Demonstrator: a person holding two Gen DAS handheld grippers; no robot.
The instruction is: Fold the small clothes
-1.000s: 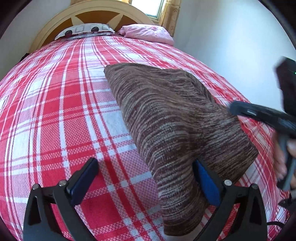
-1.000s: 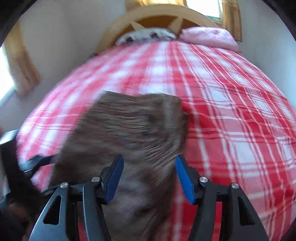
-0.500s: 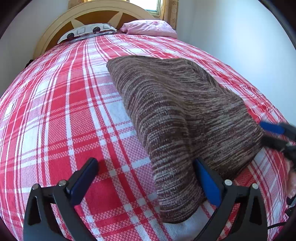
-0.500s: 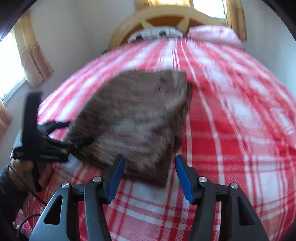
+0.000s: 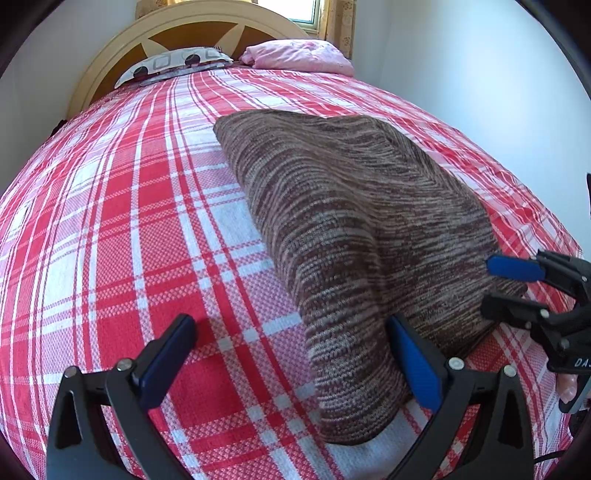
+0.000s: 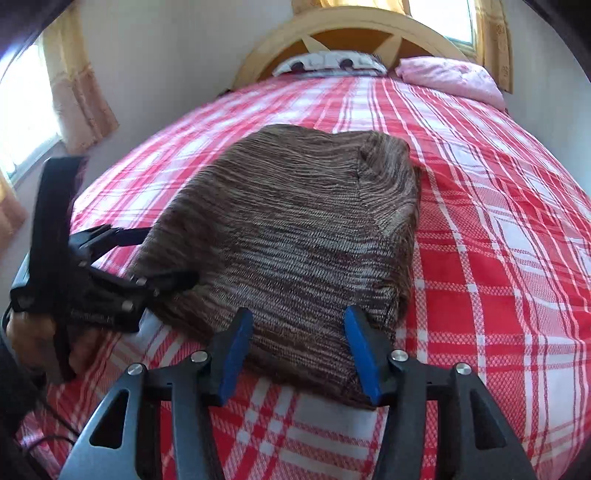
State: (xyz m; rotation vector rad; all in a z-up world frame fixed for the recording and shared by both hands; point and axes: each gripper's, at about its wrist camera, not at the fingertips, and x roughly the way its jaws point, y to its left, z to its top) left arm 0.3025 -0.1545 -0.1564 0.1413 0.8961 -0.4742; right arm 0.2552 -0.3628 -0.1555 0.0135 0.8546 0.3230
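A folded brown-and-white striped knit garment [image 5: 351, 229] lies on the red plaid bed [image 5: 110, 221]. My left gripper [image 5: 291, 365] is open wide at the garment's near left corner; its right pad [image 5: 413, 365] rests against the cloth and its left pad stands over bare bedspread. My right gripper [image 6: 297, 350] straddles the near edge of the garment [image 6: 295, 221]. Its jaws are closing with the cloth edge between them, and the pads stand apart from it. Each gripper shows in the other's view: the right gripper [image 5: 517, 288] and the left gripper [image 6: 155, 254].
A patterned pillow [image 5: 177, 61] and a pink pillow [image 5: 299, 55] lie at the wooden headboard [image 5: 184, 26]. A white wall [image 5: 480, 92] runs along the bed's right side. A curtained window [image 6: 22, 110] is on the left. A hand [image 6: 26, 328] holds the left gripper.
The right gripper has come down to the garment's near edge, which now lies between its narrowing jaws. The left gripper has stayed at its corner.
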